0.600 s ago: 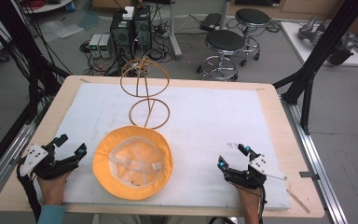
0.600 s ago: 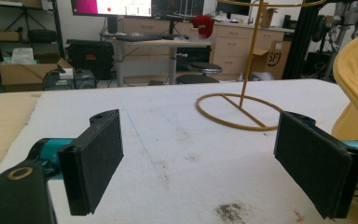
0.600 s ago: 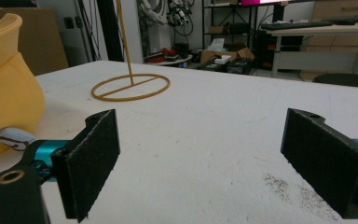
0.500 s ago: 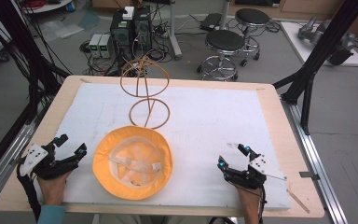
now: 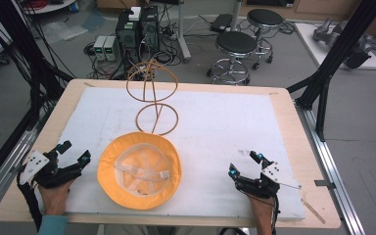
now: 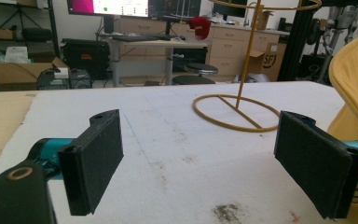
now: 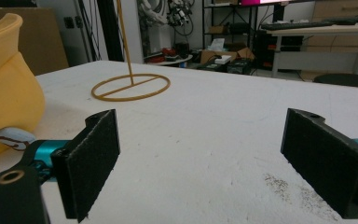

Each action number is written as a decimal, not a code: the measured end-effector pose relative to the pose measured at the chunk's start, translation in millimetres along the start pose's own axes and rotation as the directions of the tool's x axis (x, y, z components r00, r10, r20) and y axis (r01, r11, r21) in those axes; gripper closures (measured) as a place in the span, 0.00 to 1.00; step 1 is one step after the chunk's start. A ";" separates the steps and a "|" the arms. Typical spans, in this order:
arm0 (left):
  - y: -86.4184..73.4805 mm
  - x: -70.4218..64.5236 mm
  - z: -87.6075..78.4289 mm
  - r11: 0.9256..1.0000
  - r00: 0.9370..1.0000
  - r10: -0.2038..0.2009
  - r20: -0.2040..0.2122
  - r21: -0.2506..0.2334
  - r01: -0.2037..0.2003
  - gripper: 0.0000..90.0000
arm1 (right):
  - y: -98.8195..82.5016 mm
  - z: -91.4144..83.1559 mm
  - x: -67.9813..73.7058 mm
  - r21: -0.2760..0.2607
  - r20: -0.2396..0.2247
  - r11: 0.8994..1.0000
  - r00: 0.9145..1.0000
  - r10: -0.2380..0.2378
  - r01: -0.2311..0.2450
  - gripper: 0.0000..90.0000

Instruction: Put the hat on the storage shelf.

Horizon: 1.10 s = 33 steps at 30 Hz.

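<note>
Fingers [image 6: 95,165] spread wide on the left gripper [image 5: 73,154], nothing between them, just bare white sheet [image 5: 225,127] in the left gripper view. Same on the right gripper [image 5: 246,164]: fingers [image 7: 91,156] well apart, holding nothing, low over the sheet at the lower right of the high frame. Left gripper down at the lower left, a hand [image 5: 54,196] behind it with a teal cuff at the bottom edge.

Between the two, lower centre, a yellow bucket hat [image 5: 139,169] lying brim-up like a shallow bowl. Inside the crown, a pale lining with white bands and a small label, nothing else in there. Soft round brim, slightly wavy, touching the sheet. Nearer the left gripper than the right, just beside those left fingers but apart from them. Rising at the right edge of the left gripper view, and at the upper left of the right gripper view.

Just above the hat, a thin golden wire stand [image 5: 156,117]: ring base flat on the sheet with a crossbar, upright rod, wire loops at the top. Base ring close to the hat's far brim, touching or not cannot be told.

Wooden table [image 5: 293,127] showing around the sheet. Upper frame: stools [image 5: 237,44] and computer boxes [image 5: 137,27] on the floor.
</note>
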State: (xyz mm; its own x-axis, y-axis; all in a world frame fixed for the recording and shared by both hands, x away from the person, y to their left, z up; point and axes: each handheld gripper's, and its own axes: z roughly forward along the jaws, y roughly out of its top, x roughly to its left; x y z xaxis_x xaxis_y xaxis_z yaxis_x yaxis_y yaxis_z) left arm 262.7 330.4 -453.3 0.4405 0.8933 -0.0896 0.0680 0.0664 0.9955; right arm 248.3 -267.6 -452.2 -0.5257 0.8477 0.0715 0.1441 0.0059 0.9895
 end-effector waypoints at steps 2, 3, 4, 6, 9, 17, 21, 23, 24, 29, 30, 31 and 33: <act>0.1 0.3 0.3 1.000 1.000 -0.005 0.007 0.003 0.004 0.17 | 0.0 0.2 -0.3 -0.002 0.000 1.000 1.000 -0.003 0.003 0.12; 0.4 1.0 0.4 1.000 1.000 -0.005 0.013 0.006 0.005 0.17 | 0.0 0.2 -0.3 -0.001 0.001 1.000 1.000 -0.002 0.002 0.12; 0.5 1.4 0.5 1.000 1.000 -0.007 0.019 0.008 0.007 0.17 | 0.1 0.2 -0.3 0.001 0.000 1.000 1.000 0.000 0.000 0.12; 1.0 2.1 0.4 1.000 1.000 -0.016 0.025 0.010 0.016 0.16 | 0.2 0.2 -0.3 0.002 -0.002 1.000 1.000 0.002 -0.002 0.12; 3.7 2.0 -0.3 0.999 0.998 -0.032 0.054 -0.002 0.033 0.14 | 0.2 0.2 -0.3 0.004 -0.003 1.000 1.000 0.003 -0.003 0.12; 22.9 -0.5 2.8 0.998 0.986 -0.066 0.150 0.011 0.065 0.08 | 0.2 0.2 -0.2 0.005 0.002 1.000 1.000 0.006 -0.006 0.12; 35.6 -4.6 4.4 0.998 0.974 -0.066 0.217 0.036 0.060 0.08 | 0.2 0.3 -0.2 0.004 0.001 1.000 1.000 0.004 -0.004 0.12; 41.4 -8.5 6.2 0.996 0.966 -0.073 0.248 0.060 0.060 0.08 | 0.2 0.2 -0.1 0.003 -0.001 1.000 1.000 0.004 -0.004 0.12; 44.0 -10.3 7.6 0.995 0.960 -0.079 0.268 0.076 0.061 0.08 | 0.2 0.2 -0.1 0.003 -0.001 1.000 1.000 0.004 -0.004 0.12; 53.9 -18.7 15.4 0.985 0.933 -0.111 0.341 0.164 0.057 0.08 | 0.1 0.2 0.0 0.003 0.001 1.000 1.000 0.003 -0.003 0.12; 55.3 -19.4 17.3 0.981 0.926 -0.124 0.356 0.186 0.059 0.08 | 0.1 0.2 0.0 0.003 0.001 1.000 1.000 0.003 -0.003 0.12; 56.3 -20.1 18.6 0.977 0.923 -0.132 0.363 0.203 0.060 0.08 | 0.1 0.2 -0.1 0.003 0.000 1.000 1.000 0.003 -0.003 0.12; 59.6 -22.3 22.3 0.967 0.913 -0.140 0.383 0.250 0.044 0.08 | 0.1 0.1 0.0 0.003 0.001 1.000 1.000 0.005 -0.005 0.12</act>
State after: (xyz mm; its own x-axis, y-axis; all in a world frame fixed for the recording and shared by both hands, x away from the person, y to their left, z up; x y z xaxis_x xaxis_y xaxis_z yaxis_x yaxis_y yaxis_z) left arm 277.0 304.5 -392.6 0.7354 0.6361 -0.2337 0.3087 -0.0075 0.9511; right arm 248.5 -267.6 -452.1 -0.5245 0.8480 0.0765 0.1491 0.0031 0.9888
